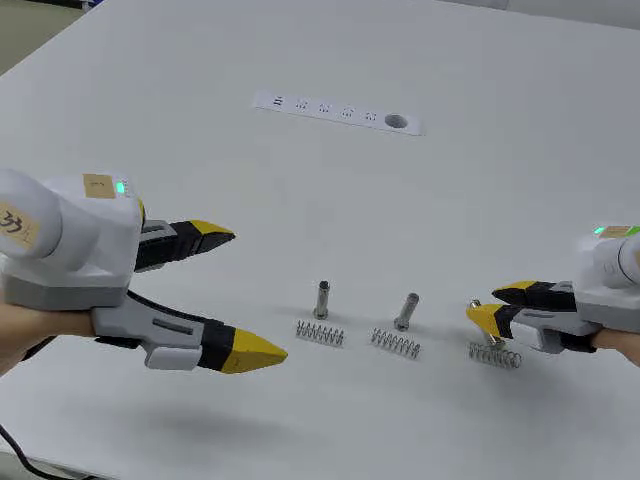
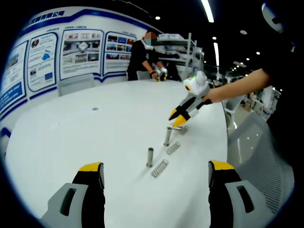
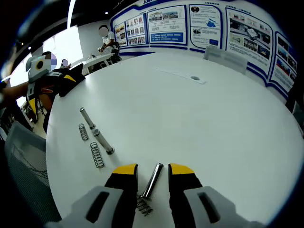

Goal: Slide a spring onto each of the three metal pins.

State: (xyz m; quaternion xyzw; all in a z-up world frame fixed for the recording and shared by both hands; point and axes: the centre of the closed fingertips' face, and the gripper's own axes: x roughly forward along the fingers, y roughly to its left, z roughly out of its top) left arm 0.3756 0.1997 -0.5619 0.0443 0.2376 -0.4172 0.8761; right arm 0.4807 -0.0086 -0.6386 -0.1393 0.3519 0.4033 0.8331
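1. Three pins on the surface [image 1: 200,130]: middle pin [image 1: 407,310], left pin [image 1: 322,298], right pin [image 1: 476,303].
2. Three springs [image 1: 396,344], one just beside each pin.
3. Right tongs [image 1: 485,300] surround right pin; grip unclear.
4. Left tongs [image 1: 258,293] released, far left of middle pin.

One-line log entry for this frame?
left gripper: open, holding nothing | right gripper: jaws either side of right pin, grip unclear | springs: three lying on table, none threaded

Tan sticker [image 1: 14,226] on the rear of the left gripper [image 1: 255,293], handwritten, apparently "33". Wall posters [image 2: 80,52] far beyond the gripper: print too small to read.
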